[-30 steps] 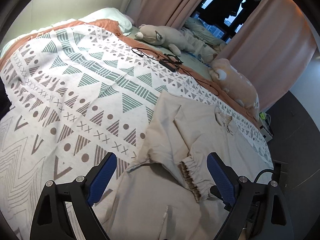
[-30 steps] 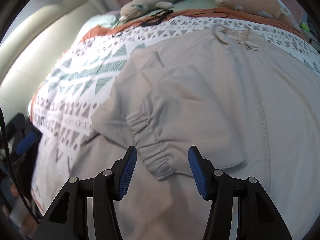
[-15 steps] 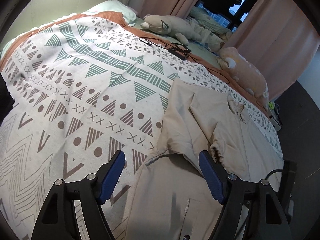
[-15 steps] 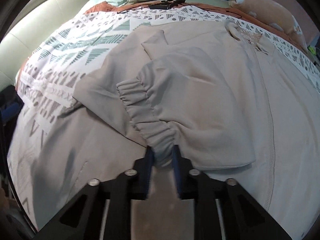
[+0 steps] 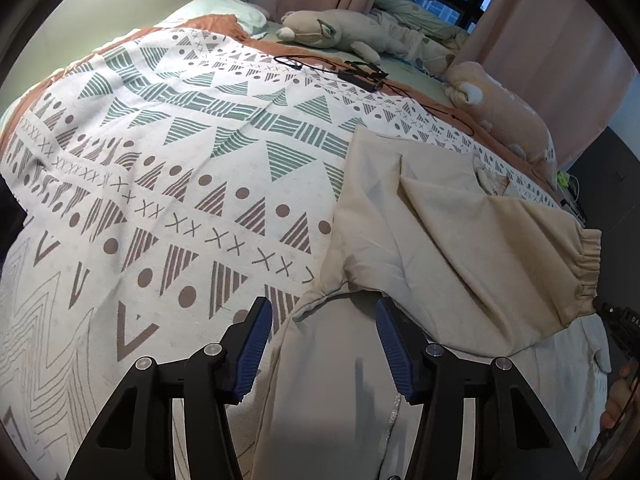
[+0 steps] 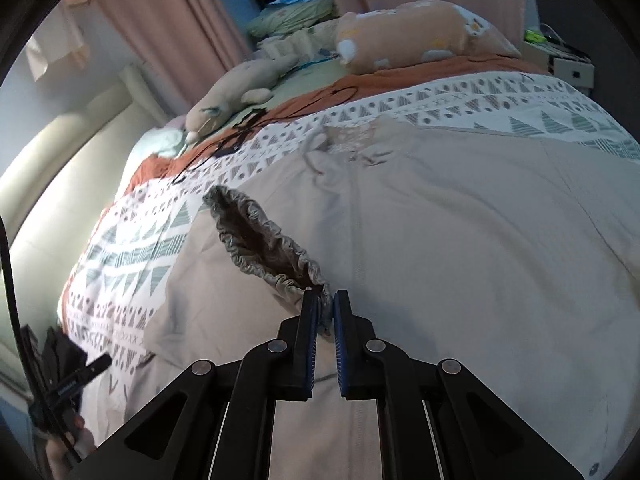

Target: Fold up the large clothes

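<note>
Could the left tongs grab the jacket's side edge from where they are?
Probably yes: the left tongs stand open right over the beige jacket's edge, with nothing between.

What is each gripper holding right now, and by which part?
Right gripper: shut on the beige garment's gathered sleeve cuff, at its rim. Left gripper: nothing held.
</note>
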A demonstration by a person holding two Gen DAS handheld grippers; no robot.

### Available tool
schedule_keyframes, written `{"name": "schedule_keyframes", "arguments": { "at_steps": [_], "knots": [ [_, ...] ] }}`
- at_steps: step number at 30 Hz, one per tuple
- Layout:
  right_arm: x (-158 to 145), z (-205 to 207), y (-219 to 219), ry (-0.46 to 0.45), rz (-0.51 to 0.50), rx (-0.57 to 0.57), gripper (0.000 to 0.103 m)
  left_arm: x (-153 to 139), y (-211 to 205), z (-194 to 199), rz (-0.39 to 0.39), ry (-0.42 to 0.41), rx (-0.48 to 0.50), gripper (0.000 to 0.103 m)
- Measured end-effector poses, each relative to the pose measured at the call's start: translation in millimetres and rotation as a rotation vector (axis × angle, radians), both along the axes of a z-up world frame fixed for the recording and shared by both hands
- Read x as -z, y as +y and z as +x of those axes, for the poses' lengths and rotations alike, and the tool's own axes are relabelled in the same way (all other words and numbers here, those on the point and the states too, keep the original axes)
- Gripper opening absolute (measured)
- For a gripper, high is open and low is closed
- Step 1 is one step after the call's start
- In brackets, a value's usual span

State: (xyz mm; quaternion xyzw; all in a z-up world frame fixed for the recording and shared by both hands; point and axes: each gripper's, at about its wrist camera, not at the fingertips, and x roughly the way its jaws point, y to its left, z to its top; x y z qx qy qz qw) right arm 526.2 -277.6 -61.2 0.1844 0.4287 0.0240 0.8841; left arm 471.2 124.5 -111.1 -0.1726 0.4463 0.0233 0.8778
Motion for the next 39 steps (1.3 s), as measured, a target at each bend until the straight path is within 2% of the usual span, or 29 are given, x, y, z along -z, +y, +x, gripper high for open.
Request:
{"name": "schedule_keyframes", "arguments": {
  "at_steps": [3,5,6,7,8,15,18,19,20,23,24,26,27,28,34,39],
  "knots": [
    [11,-1,-38,0.062,0.015,0.138,0.011,4,-3,4,0.024,0.014,-0.002,0.056],
    [18,-2,-53,0.089,0.057,0.156,0.032,9,-6,7,0.043,0.03,-0.003,0.056],
    [21,-2,-57,0.094,0.071,0.157,0.054,11,-8,9,0.051,0.039,-0.003,0.056],
    [23,-3,-59,0.098,0.078,0.161,0.064,14,-9,11,0.059,0.047,-0.002,0.056],
    [27,-2,-60,0.11,0.075,0.165,0.064,17,-11,13,0.071,0.054,-0.001,0.056],
    [81,12,-59,0.248,0.212,0.097,0.064,36,-25,27,0.159,0.094,0.027,0.056],
    [97,23,-54,0.26,0.226,0.089,0.064,44,-27,34,0.172,0.116,0.03,0.055],
    [102,27,-54,0.261,0.233,0.093,0.064,46,-28,36,0.179,0.125,0.029,0.052],
    [105,31,-54,0.257,0.241,0.095,0.064,49,-29,39,0.187,0.136,0.03,0.044],
    [109,46,-56,0.225,0.257,0.098,0.064,56,-31,47,0.218,0.157,0.032,0.041],
    [108,49,-56,0.215,0.26,0.098,0.062,58,-31,49,0.228,0.163,0.032,0.038],
    [111,57,-54,0.208,0.248,0.085,0.035,62,-31,51,0.242,0.171,0.028,0.036],
    [112,59,-54,0.206,0.237,0.081,0.028,62,-31,52,0.243,0.17,0.025,0.035],
    [111,58,-57,0.189,0.225,0.102,0.014,62,-29,53,0.246,0.171,0.018,0.034],
    [85,39,-91,0.118,0.205,0.261,0.011,64,-27,56,0.251,0.177,-0.013,0.033],
    [96,22,-92,0.163,0.229,0.327,0.011,65,-27,57,0.25,0.179,-0.029,0.033]
  ]
}}
